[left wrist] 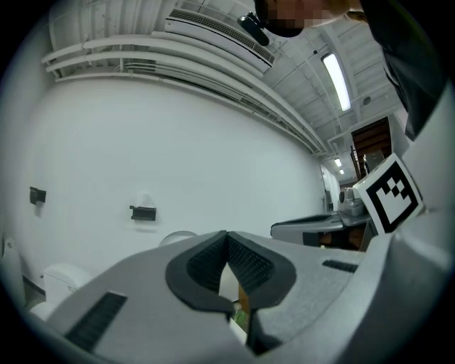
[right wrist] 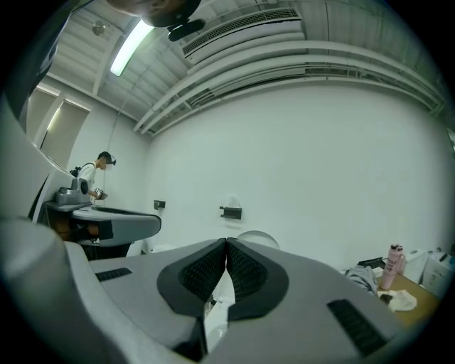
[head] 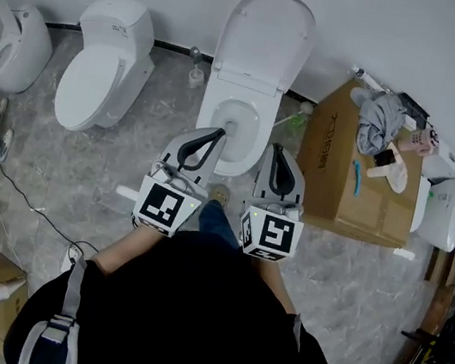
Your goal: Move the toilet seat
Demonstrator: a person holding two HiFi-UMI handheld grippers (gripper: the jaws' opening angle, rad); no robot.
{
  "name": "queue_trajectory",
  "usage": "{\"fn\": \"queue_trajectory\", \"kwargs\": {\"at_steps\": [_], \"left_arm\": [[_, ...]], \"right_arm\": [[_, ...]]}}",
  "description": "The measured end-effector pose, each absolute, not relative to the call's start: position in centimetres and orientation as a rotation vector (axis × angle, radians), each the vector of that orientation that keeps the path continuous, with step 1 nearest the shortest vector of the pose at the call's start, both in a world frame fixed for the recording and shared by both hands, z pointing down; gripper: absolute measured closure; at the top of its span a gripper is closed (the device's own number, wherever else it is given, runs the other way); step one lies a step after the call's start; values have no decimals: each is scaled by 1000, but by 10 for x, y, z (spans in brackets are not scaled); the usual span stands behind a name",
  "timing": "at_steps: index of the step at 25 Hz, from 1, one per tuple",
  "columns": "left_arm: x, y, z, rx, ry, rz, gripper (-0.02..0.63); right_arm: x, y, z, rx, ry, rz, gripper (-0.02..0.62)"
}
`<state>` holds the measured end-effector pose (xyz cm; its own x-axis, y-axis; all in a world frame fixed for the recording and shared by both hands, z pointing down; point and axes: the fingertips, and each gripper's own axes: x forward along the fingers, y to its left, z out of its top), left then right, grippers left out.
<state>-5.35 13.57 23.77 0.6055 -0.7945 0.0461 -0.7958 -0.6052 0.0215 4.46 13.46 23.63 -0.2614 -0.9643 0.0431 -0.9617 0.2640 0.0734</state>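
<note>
The white toilet (head: 235, 126) stands against the back wall with its seat and lid (head: 265, 35) tipped up against the wall, so the bowl is uncovered. My left gripper (head: 219, 134) is shut and empty, with its tips over the bowl's front left rim. My right gripper (head: 276, 149) is also shut and empty, just off the bowl's right side. In the left gripper view the left gripper (left wrist: 227, 237) points level at the wall, with the lid's top (left wrist: 178, 237) behind it. In the right gripper view the right gripper (right wrist: 226, 243) shows the lid's top (right wrist: 257, 237) beyond it.
A second toilet (head: 104, 68) with its lid down and another fixture (head: 15, 43) stand to the left. A cardboard box (head: 334, 169) with a cloth and a bottle sits close on the right. A brush (head: 196, 71) and a floor cable (head: 28, 198) lie nearby.
</note>
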Motion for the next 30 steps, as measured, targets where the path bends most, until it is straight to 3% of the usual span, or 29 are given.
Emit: {"fn": "queue_trajectory", "kwargs": {"at_steps": [15,30], "left_arm": [[-5,7,237,2735,-1486,46,598],[-2,-30,239,2737,-1428,86,598]], "right_arm": [[80,-3,244,1681,-2540,-34,574],[77,-44,238,1698,-2546,-38,574]]}}
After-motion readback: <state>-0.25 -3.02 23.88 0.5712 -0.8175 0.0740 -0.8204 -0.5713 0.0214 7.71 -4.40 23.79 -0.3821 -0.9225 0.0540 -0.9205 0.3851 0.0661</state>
